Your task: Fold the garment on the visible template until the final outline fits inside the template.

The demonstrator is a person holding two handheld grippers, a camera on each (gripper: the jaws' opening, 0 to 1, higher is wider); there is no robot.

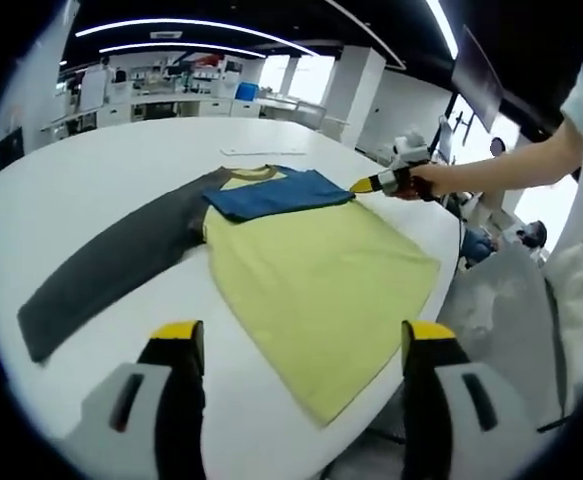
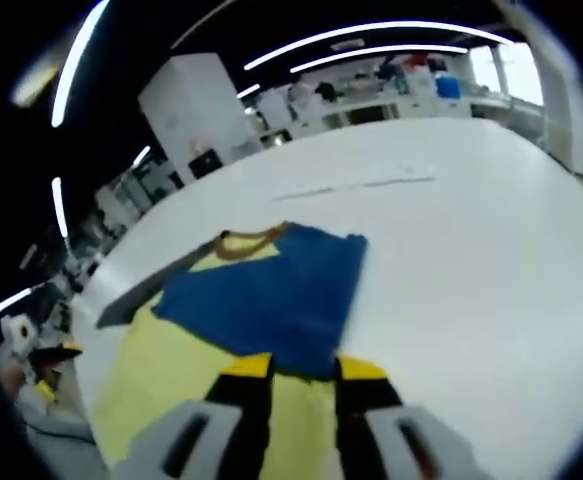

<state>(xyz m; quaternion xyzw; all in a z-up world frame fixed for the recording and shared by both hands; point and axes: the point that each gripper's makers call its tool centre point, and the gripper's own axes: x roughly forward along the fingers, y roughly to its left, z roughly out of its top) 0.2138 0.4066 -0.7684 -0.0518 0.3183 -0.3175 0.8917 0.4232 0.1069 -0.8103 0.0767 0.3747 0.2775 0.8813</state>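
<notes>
A yellow T-shirt (image 1: 311,270) lies flat on the white table (image 1: 121,160). Its dark grey sleeve (image 1: 111,265) stretches out to the left. Its blue sleeve (image 1: 276,192) is folded across the chest below the collar. My left gripper (image 1: 301,338) hovers over the shirt's near hem, jaws wide open and empty. A person's hand holds my right gripper (image 1: 363,186) at the blue sleeve's cuff end. In the right gripper view the blue sleeve (image 2: 271,290) lies flat on the yellow shirt (image 2: 161,380). My right gripper (image 2: 303,368) has its jaws narrowly apart, either side of the cuff edge.
A faint thin line (image 1: 261,152) marks the table (image 2: 471,250) beyond the collar. The shirt's lower corner hangs near the table's edge (image 1: 371,410). The person's arm (image 1: 501,170) and white clothing are on the right. Desks and shelves stand far behind.
</notes>
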